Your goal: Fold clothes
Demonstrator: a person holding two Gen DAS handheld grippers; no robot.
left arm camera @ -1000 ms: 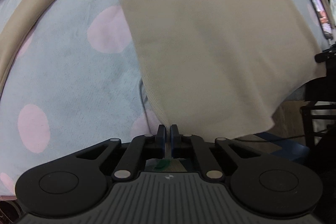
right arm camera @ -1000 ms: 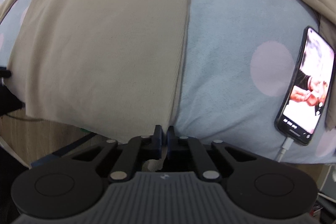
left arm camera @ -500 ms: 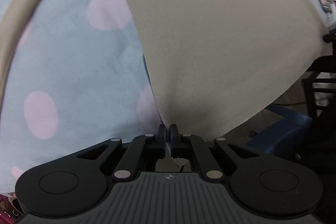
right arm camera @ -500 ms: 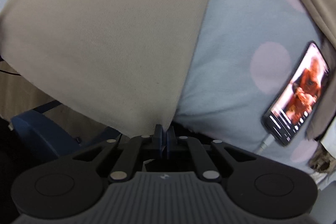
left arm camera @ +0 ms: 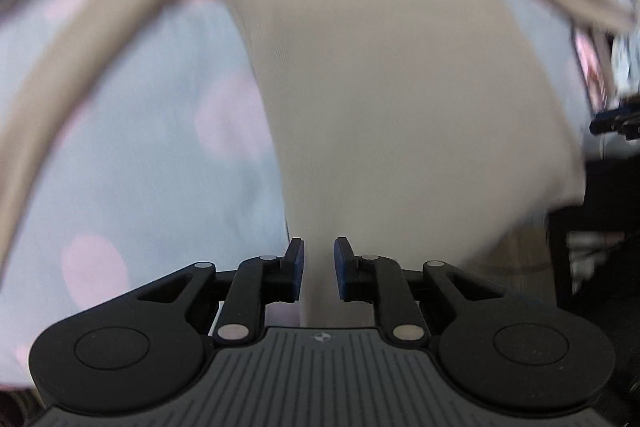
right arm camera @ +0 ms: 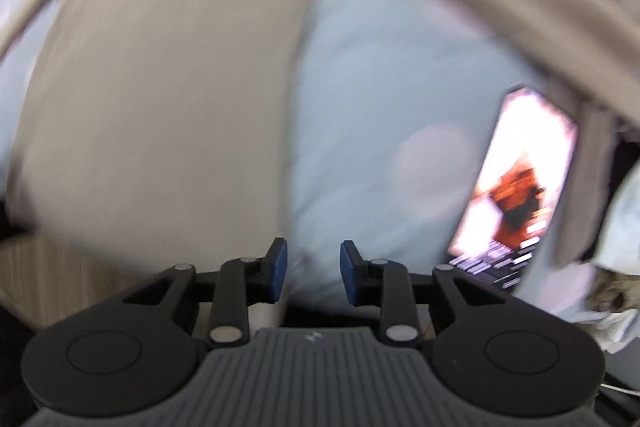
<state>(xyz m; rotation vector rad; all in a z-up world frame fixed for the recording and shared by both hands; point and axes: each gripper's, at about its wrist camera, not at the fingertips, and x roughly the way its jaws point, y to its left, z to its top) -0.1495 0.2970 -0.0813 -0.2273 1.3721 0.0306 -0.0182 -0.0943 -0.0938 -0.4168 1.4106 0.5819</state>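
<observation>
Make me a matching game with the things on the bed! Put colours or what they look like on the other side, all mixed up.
Things:
1. top
2. blanket
3. phone
4. gripper pads

Looks:
A. lit-up screen
B. dark blue
C. beige
D. pale blue with pink dots

Pairs: 1-C, 2-D, 3-A, 4-B

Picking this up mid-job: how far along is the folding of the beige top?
Done: the beige top lies spread on the dotted blanket, sleeves out. In hand: nothing; the left gripper and right gripper have just been opening, pads clear of the hem. Left: every fold; none is visible. The phone lies nearby.
</observation>
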